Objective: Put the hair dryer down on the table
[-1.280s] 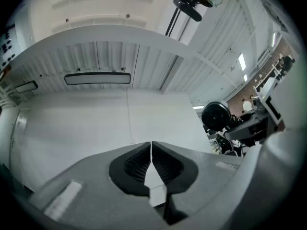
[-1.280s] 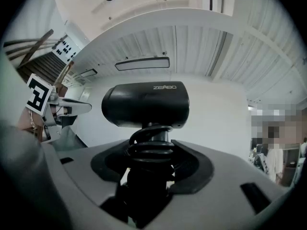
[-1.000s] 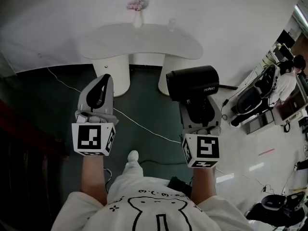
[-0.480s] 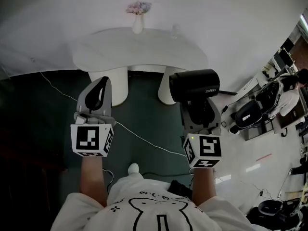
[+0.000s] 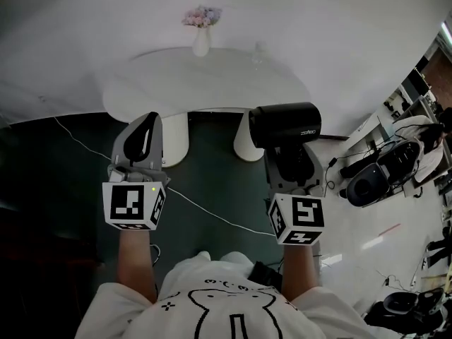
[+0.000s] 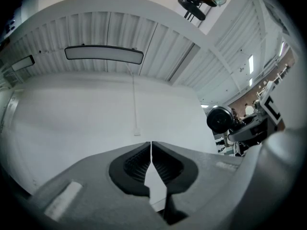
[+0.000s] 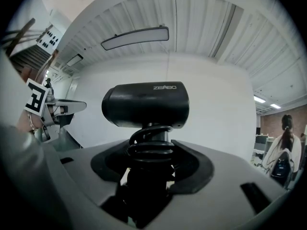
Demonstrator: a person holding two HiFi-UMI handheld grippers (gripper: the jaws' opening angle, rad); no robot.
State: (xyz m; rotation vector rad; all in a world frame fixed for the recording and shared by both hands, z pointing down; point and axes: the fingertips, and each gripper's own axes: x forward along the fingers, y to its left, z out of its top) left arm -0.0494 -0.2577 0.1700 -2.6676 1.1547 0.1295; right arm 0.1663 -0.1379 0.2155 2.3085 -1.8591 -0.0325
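Note:
A black hair dryer (image 5: pixel 285 124) (image 7: pixel 145 104) stands upright in my right gripper (image 5: pixel 289 162) (image 7: pixel 149 150), whose jaws are shut on its handle with the coiled cord wrapped round it. Its barrel lies crosswise above the jaws, level with the near edge of the white table (image 5: pixel 169 75). My left gripper (image 5: pixel 141 141) (image 6: pixel 151 163) is shut with nothing between its jaws, held in the air left of the dryer. Both grippers hover short of the table, over the dark green floor.
On the table's far edge stand a white vase with pink flowers (image 5: pixel 201 28) and a small clear glass (image 5: pixel 257 54). A white cable (image 5: pixel 212 214) runs across the floor below the grippers. Chairs, desks and a person (image 5: pixel 432 140) fill the right side.
The table has drawn nearer and lower in the head view as I stepped forward. Both grippers keep the same pose, the dryer still held.

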